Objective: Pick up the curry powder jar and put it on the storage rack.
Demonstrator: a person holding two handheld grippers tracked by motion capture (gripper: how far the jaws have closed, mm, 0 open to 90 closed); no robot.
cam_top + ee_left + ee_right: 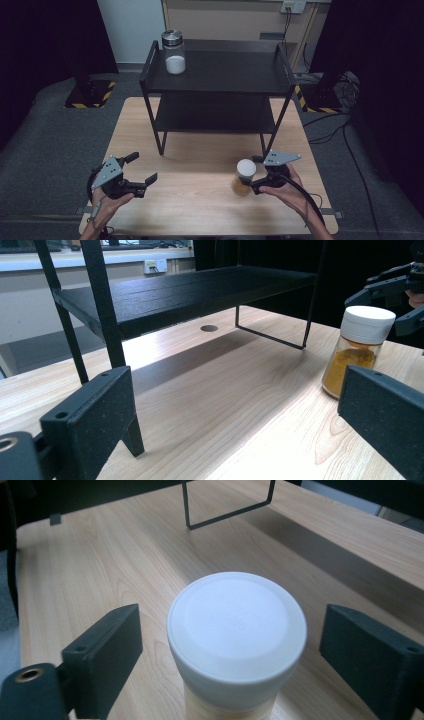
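Right tongs part open around the white-lidded spice jar, pads not touching it, jar upright on the surface, left tongs wide open, holding nothing.

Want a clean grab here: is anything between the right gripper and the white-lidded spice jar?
Nothing visible stands in the way. The right gripper already straddles the spice jar, a jaw on either side of its white lid with bare gaps, pads not yet touching. The black shelf rack stands farther back on the table.
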